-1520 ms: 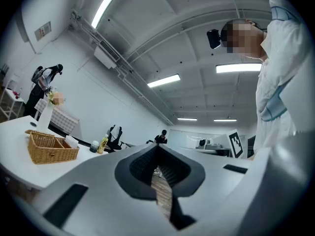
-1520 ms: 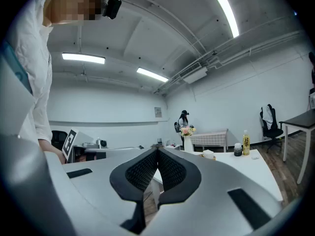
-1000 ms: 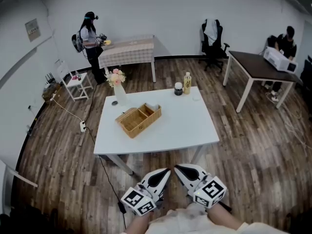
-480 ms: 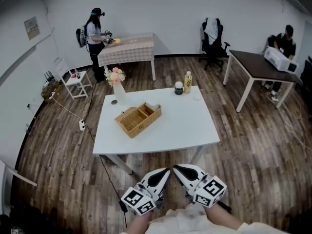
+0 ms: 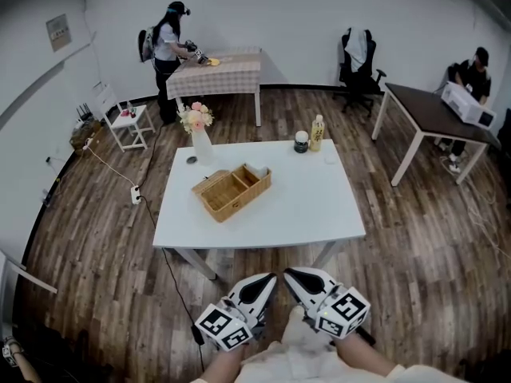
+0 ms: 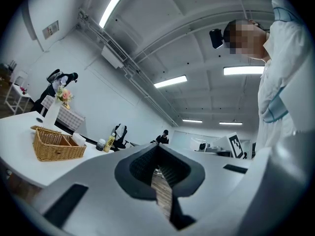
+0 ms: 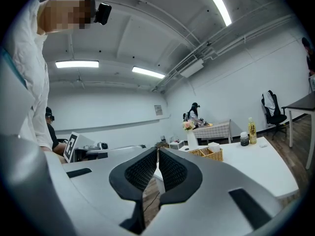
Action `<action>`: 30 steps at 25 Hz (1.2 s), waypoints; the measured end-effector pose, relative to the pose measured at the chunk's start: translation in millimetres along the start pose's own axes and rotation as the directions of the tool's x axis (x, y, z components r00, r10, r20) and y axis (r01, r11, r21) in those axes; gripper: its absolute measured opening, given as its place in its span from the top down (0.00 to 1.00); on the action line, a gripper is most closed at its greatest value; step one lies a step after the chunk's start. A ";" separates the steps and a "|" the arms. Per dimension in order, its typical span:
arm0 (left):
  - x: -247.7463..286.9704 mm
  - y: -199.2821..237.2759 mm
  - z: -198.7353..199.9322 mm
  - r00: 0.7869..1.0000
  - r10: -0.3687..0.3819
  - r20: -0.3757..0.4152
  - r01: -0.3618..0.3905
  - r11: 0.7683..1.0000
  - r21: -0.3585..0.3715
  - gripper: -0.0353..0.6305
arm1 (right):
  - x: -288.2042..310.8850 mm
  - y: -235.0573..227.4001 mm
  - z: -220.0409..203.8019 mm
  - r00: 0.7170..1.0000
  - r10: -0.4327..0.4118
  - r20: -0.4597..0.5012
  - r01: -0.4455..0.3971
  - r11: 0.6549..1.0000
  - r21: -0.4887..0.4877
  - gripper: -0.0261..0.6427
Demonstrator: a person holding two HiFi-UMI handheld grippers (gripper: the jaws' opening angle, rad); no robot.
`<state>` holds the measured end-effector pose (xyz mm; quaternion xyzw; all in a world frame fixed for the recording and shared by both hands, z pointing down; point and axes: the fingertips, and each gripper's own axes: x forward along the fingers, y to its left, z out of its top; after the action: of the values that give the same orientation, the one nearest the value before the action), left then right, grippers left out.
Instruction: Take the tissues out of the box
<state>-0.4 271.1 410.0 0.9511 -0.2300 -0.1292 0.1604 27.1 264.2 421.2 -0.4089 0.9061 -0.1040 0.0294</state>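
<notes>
Left gripper: jaws closed tip to tip, nothing between them. Right gripper: jaws likewise closed, nothing held. Both held low and side by side, at the near edge of the white table, touching neither table nor anything on it.

Task item: one white pack of tissues, standing in the far end of one divided wicker basket on the left half of the table. Well apart from both grippers.

Writing and marks:
- One yellow bottle with a printed label, characters too small to read.
- One wall sign, text illegible.
- Black-and-white square markers on the cube of each gripper; no lettering.

Count on the table: one basket, one tissue pack, one bottle, one dark jar with a pale lid just beside the bottle, one vase of flowers, one small dark round item.

Count in the room: one checked-cloth table, one dark table, one office chair, two other persons.
</notes>
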 end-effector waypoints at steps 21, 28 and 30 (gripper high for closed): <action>104.9 145.3 41.2 0.997 0.072 -0.003 -0.072 0.997 -0.002 0.94 | 133.7 -130.0 33.9 0.995 0.099 -0.009 -0.099 0.995 0.001 0.91; 130.5 192.4 52.1 0.993 0.117 -0.002 -0.117 0.993 -0.018 0.94 | 173.7 -172.1 41.8 0.993 0.113 -0.020 -0.112 0.993 0.027 0.91; 137.9 204.3 54.9 0.992 0.129 -0.005 -0.129 0.991 -0.023 0.94 | 184.4 -182.3 41.6 0.992 0.118 -0.032 -0.117 0.993 0.034 0.91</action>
<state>19.8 19.4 410.5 0.9326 -0.2891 -0.1193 0.1799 44.4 2.2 425.2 -0.3523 0.9273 -0.1234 0.0268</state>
